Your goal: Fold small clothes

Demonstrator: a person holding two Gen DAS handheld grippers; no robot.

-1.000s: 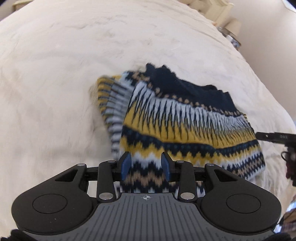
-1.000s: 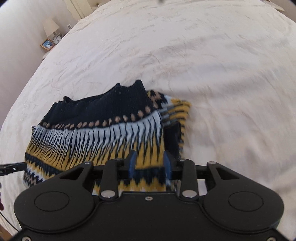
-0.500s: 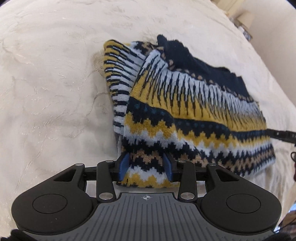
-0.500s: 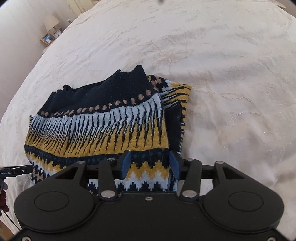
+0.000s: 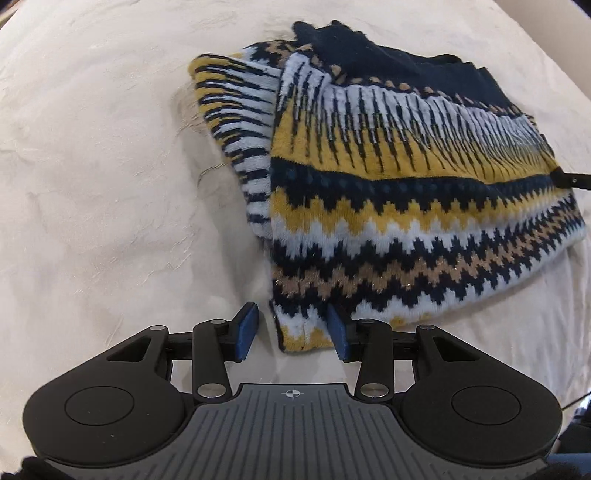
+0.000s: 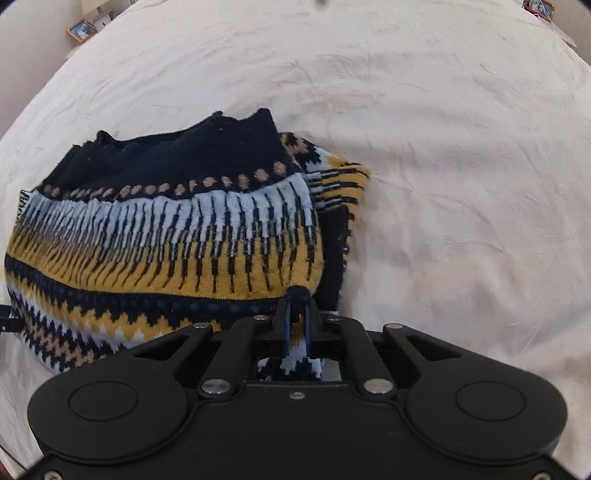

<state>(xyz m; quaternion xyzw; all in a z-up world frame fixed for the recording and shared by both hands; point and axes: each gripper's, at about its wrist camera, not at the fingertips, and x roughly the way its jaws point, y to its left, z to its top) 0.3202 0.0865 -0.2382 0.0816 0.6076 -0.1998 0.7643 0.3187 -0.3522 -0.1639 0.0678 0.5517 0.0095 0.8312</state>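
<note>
A knitted sweater (image 5: 406, 206) with navy, yellow, white and tan zigzag bands lies folded on the bed, one striped sleeve tucked under its left edge. My left gripper (image 5: 291, 332) sits at the near left corner. Its jaws are easing open; the hem corner lies between the blue pads, and the left pad stands apart from the cloth. In the right wrist view the sweater (image 6: 166, 229) fills the left half. My right gripper (image 6: 297, 314) is shut on a pinched fold at its near right edge. A right fingertip (image 5: 572, 181) shows at the sweater's right side.
A cream textured bedcover (image 6: 461, 184) spreads all around the sweater, also seen as the bedcover (image 5: 92, 184) to its left. Framed pictures (image 6: 81, 29) stand on a surface beyond the bed's far left corner.
My right gripper's jaws closed from wide apart onto the sweater's edge. My left gripper tipped further down, its jaws widened, and the hem corner now sits loose between them.
</note>
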